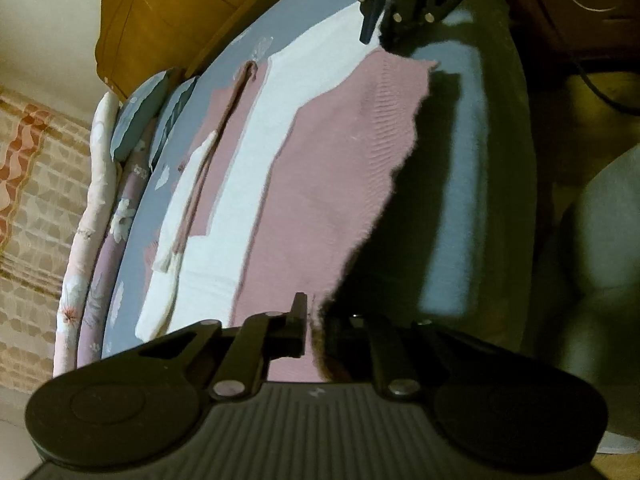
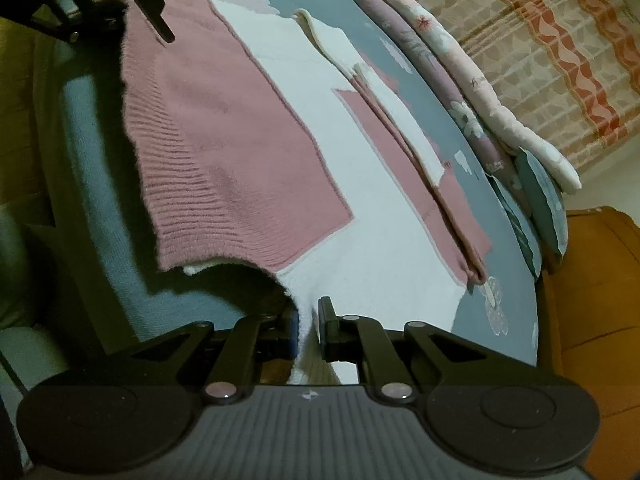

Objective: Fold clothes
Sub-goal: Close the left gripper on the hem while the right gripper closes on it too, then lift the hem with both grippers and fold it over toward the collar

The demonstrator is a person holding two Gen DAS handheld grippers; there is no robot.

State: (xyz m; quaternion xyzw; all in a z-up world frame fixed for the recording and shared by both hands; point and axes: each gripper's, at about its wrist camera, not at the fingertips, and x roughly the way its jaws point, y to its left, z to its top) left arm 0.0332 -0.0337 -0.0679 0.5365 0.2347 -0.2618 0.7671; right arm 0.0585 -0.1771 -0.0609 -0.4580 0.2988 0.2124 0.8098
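Blue-grey floral bedsheet [image 1: 452, 128] covers the bed and fills most of both views; along its far side runs a rolled pink-and-lilac flowered quilt [image 2: 476, 76], and beyond that a patterned orange-and-beige curtain [image 2: 532, 28]. An orange-brown wooden cabinet [image 1: 160, 12] stands at one end of the bed, just past two blue cushions [image 1: 140, 120] propped on edge. Bare sheet lies open on the near side of the garment, in shadow, and a narrower strip stays free between the garment and the quilt.

Spread flat on the sheet is the pink-and-white colour-block knitted sweater [image 2: 248, 128], its ribbed pink hem [image 2: 172, 184] at the near side and one sleeve folded in along the far edge. The hem edge is raised off the sheet at two corners — each is pinched by a gripper.

In the left wrist view, the left gripper [image 1: 314, 320] is clamped tight on the pink corner of the hem, knit bunched between its fingers. In the right wrist view, the right gripper [image 2: 308, 320] is closed on the white corner, fabric rising in a ridge between the pads. Each gripper shows at the top of the other's view, at opposite ends of the hem.
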